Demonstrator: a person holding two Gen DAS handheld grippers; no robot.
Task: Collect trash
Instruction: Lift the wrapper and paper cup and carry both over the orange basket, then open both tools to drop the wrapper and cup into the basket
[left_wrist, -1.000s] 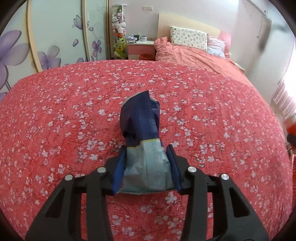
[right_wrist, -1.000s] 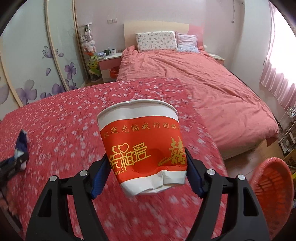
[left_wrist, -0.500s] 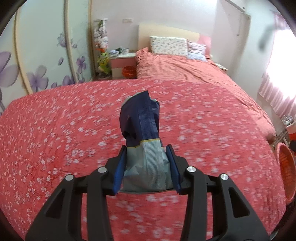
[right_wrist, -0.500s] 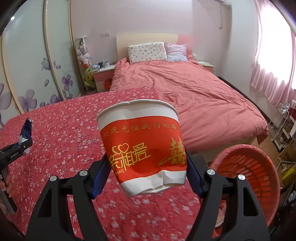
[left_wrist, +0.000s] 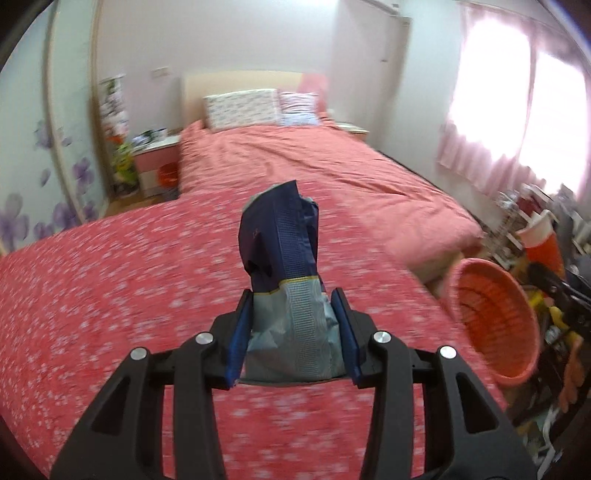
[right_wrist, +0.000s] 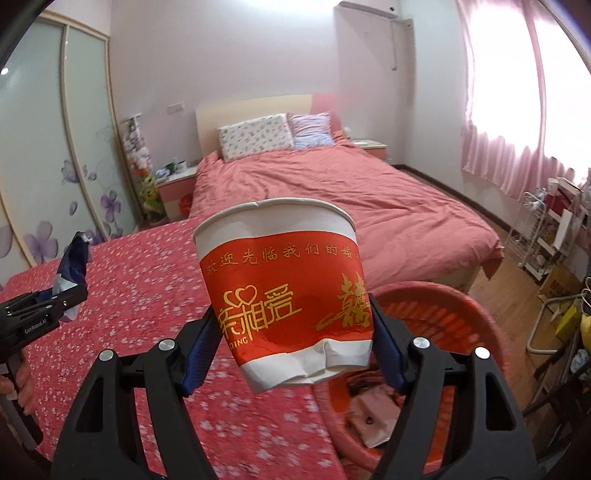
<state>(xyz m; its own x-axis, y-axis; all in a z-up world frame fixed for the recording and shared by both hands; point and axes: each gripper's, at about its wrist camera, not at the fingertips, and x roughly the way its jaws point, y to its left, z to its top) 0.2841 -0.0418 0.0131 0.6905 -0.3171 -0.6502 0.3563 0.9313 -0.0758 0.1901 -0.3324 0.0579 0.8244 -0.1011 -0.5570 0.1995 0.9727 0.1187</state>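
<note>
Right wrist, paper cup (right_wrist: 284, 291) over basket rim (right_wrist: 476, 306)

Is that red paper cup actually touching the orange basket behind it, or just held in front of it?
Apart. In the right wrist view the right gripper holds the paper cup aloft, its blue pads pressing on both sides; the orange basket sits lower, behind it.

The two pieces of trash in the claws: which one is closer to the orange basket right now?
The red-and-white paper cup in the right claw: the orange basket sits right behind and below it. The blue wrapper in the left claw is over the floral bedspread.
</note>
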